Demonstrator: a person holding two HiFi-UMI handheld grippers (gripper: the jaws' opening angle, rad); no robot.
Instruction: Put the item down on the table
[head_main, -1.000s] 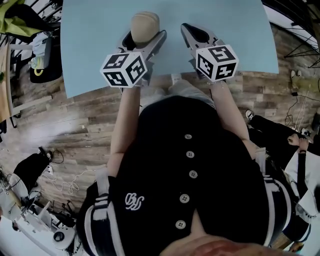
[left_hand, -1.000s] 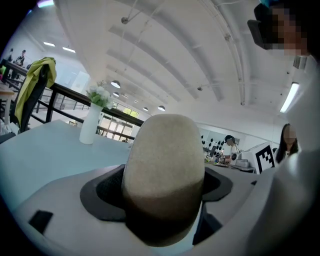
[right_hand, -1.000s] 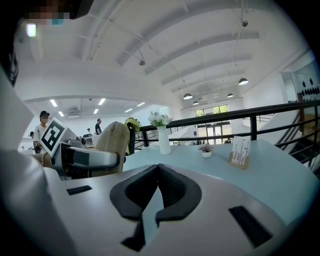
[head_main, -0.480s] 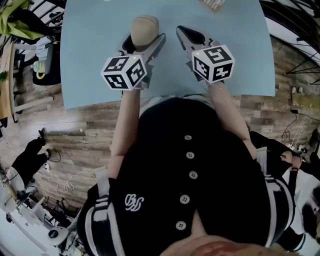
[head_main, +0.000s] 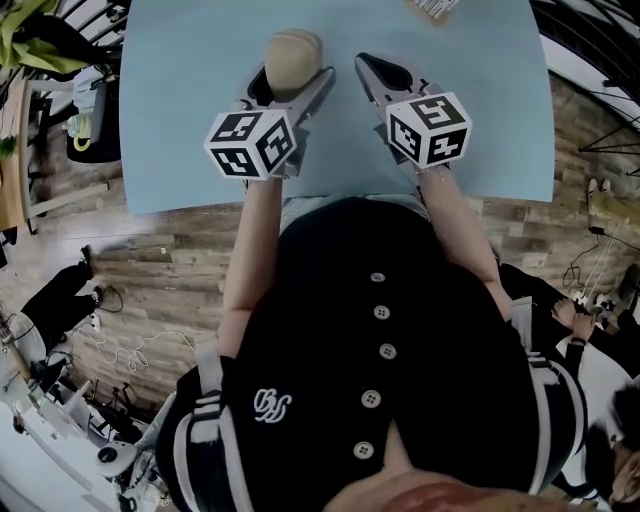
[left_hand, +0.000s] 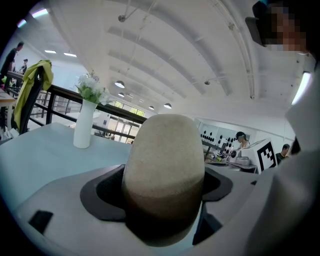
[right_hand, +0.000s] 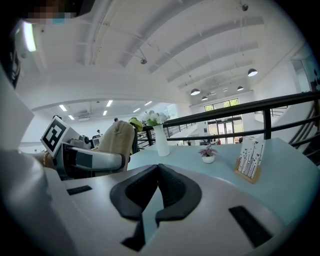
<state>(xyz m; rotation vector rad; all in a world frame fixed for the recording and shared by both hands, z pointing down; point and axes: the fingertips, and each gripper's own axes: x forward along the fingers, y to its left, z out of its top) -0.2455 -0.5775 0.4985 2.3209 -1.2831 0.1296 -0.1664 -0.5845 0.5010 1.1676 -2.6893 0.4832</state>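
Note:
A beige, rounded, egg-shaped item (head_main: 292, 48) sticks out from between the jaws of my left gripper (head_main: 290, 82), which is shut on its lower part over the near half of the light-blue table (head_main: 180, 120). The left gripper view is filled by the item (left_hand: 164, 160), with a dark pad pressing on each side. From the right gripper view the item (right_hand: 119, 137) shows at the left, gripped by the left gripper's grey fingers (right_hand: 95, 160). My right gripper (head_main: 375, 68) hovers just right of it, and its pads (right_hand: 159, 172) meet with nothing between them.
A white vase with flowers (right_hand: 161, 140), a small potted plant (right_hand: 208, 155) and a wooden card holder (right_hand: 248, 159) stand on the far part of the table. The vase (left_hand: 84, 122) also shows at the left of the left gripper view. Wood floor and cables lie below the table's near edge.
Both grippers keep their places and the item stays gripped. The head view has shifted a little, which brings the card holder into sight at the top edge.

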